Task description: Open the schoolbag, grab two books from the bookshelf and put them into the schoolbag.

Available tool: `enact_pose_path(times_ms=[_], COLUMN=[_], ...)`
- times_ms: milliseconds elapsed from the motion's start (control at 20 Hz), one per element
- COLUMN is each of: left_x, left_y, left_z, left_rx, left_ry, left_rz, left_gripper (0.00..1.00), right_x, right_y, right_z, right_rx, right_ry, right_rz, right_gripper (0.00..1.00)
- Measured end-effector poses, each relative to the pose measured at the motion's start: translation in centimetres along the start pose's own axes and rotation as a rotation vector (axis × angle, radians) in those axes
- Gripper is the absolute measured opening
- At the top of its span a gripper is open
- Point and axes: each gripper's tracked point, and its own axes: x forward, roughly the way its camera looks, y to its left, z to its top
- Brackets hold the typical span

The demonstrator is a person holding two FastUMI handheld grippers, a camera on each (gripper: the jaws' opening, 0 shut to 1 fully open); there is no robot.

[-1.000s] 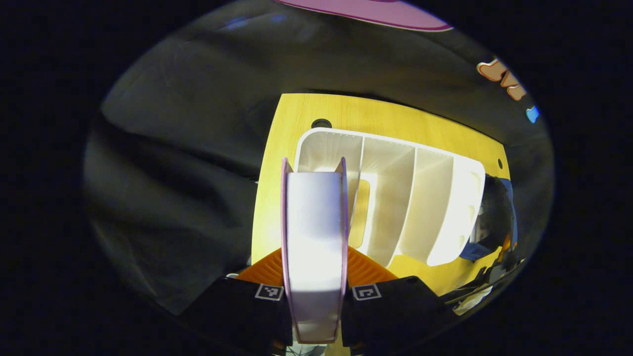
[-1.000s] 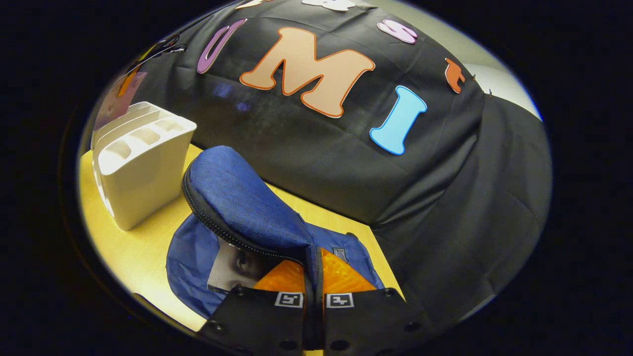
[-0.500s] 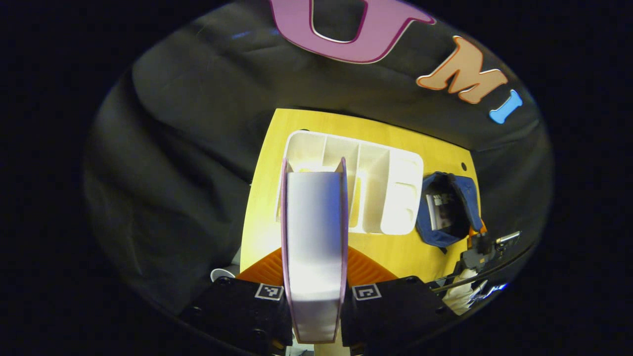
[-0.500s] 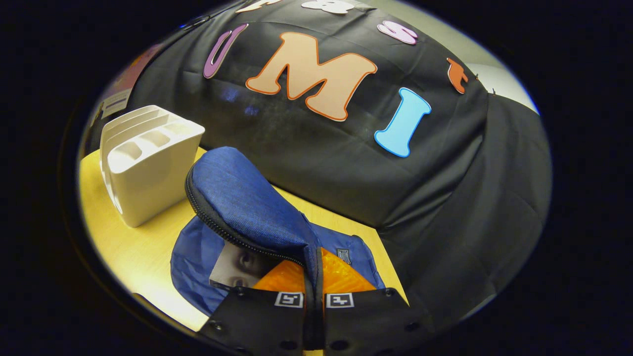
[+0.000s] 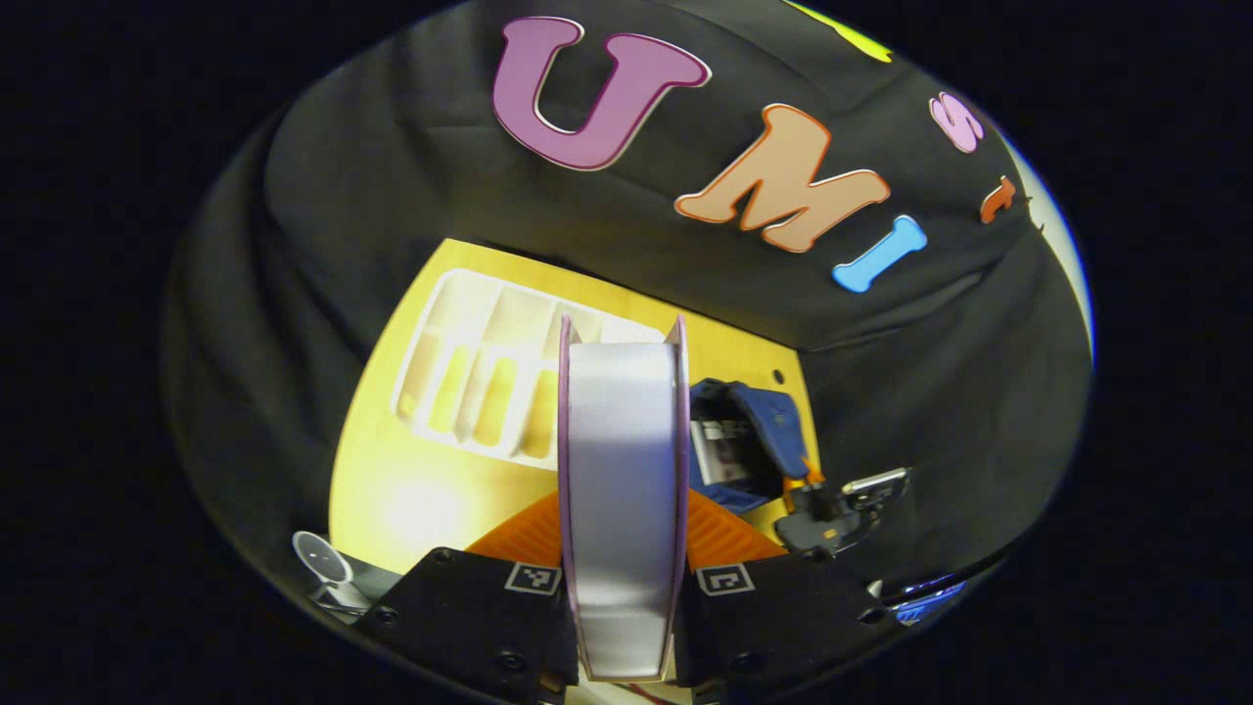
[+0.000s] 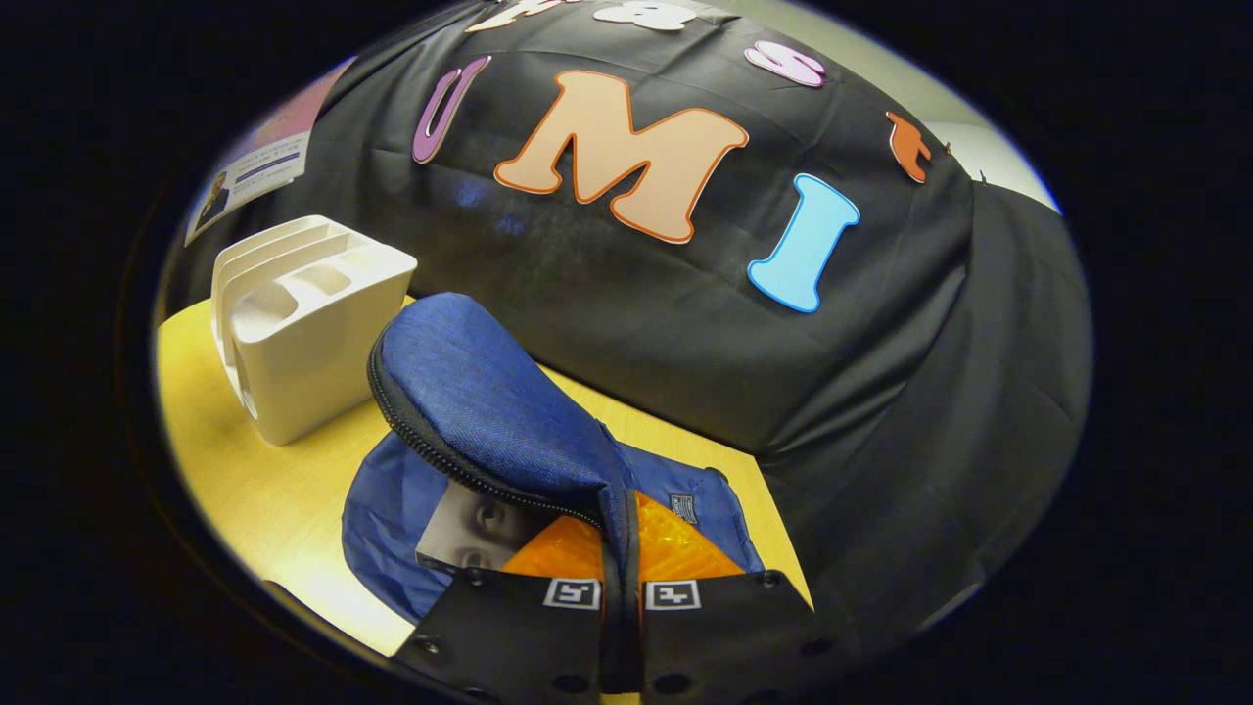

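Left gripper view: the left gripper (image 5: 623,548) is clamped on a book (image 5: 621,490), one finger pressed against each pink cover, with the white page edge facing the camera. The book stands upright between the fingers and blocks the middle of the view, hiding part of the table (image 5: 411,490) behind it. To the left of the book, the white bookshelf (image 5: 480,377) sits on the yellow table; its slots show the table colour through openings in the base. To the right of the book lies the blue schoolbag (image 5: 749,441), its mouth open with a printed cover visible inside. Just beyond the bag, the right gripper (image 5: 832,504) is seen at the bag's edge. A small pale round object (image 5: 321,560) sits at the near left corner of the table; what it is cannot be told.

Right gripper view: the right gripper (image 6: 623,578) is closed on the schoolbag's flap (image 6: 489,411), the zipped edge running down between its two fingers and the flap held raised. Under the flap, the bag interior (image 6: 392,519) shows an earlier-placed book (image 6: 470,529) with a photographic cover lying flat inside. The bookshelf (image 6: 313,323) stands just beside the bag, on the table (image 6: 255,490). A sheet of paper (image 6: 259,171) hangs against the dark wall above the bookshelf.
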Motion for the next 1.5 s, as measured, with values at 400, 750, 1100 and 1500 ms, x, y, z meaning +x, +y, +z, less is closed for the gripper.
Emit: enact_pose_path(times_ms=[400,750,1100,1500], left_x=[10.0,21.4,30.0,38.2], left_y=[-5.2,-8.9,-13.3,-15.9], left_z=[-5.4,-8.4,-10.2,-12.1], left_rx=[-0.126,-0.213,-0.168,-0.376], left_ry=[-0.011,0.041,0.026,0.068], left_rz=[-0.216,-0.303,-0.42,-0.589], left_gripper=[0.35,0.35,0.35,0.36], right_x=[0.1,-0.4,-0.5,-0.9], right_y=[-0.6,-1.0,-1.0,0.5], right_z=[0.6,0.8,1.0,1.2], right_rx=[0.032,0.071,0.095,0.102], right_ry=[-0.017,-0.027,-0.053,-0.095], right_rz=[0.038,0.059,0.077,0.103], right_gripper=[0.03,0.03,0.0,0.03])
